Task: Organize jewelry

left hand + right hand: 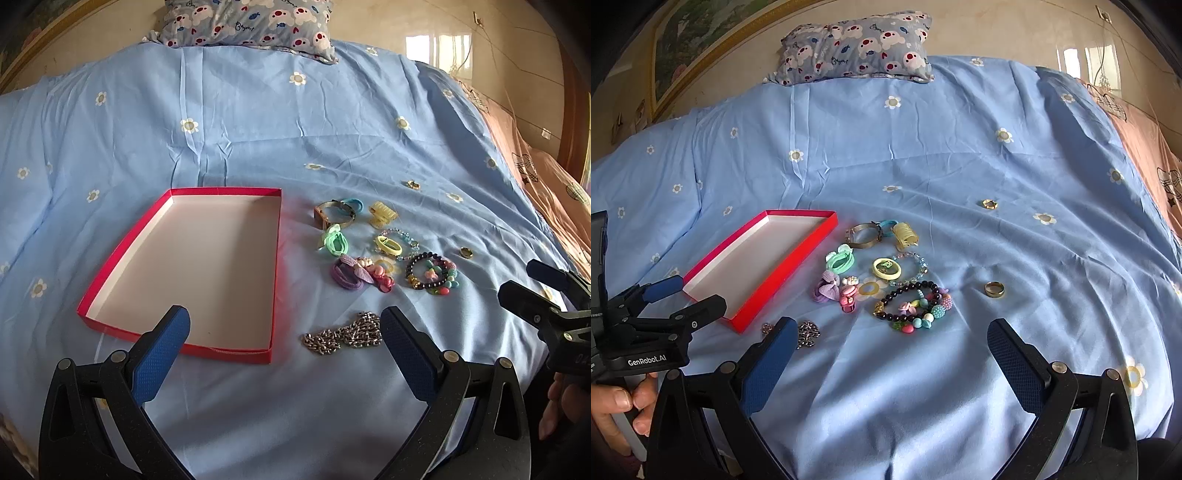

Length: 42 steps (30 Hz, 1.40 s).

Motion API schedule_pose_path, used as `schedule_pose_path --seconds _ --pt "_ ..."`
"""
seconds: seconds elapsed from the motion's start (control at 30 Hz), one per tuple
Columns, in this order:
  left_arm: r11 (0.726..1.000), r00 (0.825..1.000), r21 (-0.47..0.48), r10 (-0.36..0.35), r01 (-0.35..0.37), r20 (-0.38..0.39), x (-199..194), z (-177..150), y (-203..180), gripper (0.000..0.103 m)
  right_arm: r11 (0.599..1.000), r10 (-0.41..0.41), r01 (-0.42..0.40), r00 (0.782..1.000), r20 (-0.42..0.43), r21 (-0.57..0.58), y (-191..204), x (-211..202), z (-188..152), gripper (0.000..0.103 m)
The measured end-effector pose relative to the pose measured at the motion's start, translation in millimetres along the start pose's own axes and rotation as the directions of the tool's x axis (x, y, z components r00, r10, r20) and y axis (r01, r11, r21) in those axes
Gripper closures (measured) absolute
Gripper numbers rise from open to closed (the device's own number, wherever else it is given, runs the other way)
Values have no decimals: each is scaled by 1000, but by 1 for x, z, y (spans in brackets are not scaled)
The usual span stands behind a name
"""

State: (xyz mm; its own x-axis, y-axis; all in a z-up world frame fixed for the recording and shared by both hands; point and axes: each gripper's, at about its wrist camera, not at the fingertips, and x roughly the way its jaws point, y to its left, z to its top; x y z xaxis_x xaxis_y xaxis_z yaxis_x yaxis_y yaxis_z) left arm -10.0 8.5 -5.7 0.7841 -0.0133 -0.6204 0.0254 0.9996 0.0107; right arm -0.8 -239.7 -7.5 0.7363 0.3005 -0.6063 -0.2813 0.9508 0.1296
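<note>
An empty red tray (177, 332) (783, 275) with a white floor lies on the blue bedsheet. To its right is a cluster of jewelry: a silver chain (343, 336) (807, 334), a dark bead bracelet (430, 273) (910, 302), a metal bangle (334, 214) (864, 234), a yellow hair claw (382, 214) (905, 232) and several hair ties. Two gold rings (994, 289) (990, 204) lie apart on the right. My left gripper (284, 328) is open above the tray's near right corner and the chain. My right gripper (892, 339) is open just short of the bead bracelet.
A patterned pillow (247, 26) (857, 46) rests at the head of the bed. A pink blanket (535, 173) covers the right side. A person's hand (620, 410) holds the left gripper's handle. The wide blue sheet (923, 147) stretches beyond the jewelry.
</note>
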Motion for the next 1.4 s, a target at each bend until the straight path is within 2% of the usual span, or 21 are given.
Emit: schedule_pose_path --seconds 0.47,0.77,1.07,1.4 --pt "998 997 -11 -58 57 -44 23 12 2 0 1000 14 -14 1000 -23 23 -12 15 6 2" --pt "994 989 -39 -103 99 -104 52 32 5 9 998 26 -23 998 -59 51 -27 34 17 3" --pt "993 982 -21 -116 114 -152 84 51 2 21 996 31 -20 992 -123 86 -44 65 30 19" --pt "988 967 10 -147 152 -207 121 73 -10 38 994 55 -35 980 -194 105 -53 111 48 60"
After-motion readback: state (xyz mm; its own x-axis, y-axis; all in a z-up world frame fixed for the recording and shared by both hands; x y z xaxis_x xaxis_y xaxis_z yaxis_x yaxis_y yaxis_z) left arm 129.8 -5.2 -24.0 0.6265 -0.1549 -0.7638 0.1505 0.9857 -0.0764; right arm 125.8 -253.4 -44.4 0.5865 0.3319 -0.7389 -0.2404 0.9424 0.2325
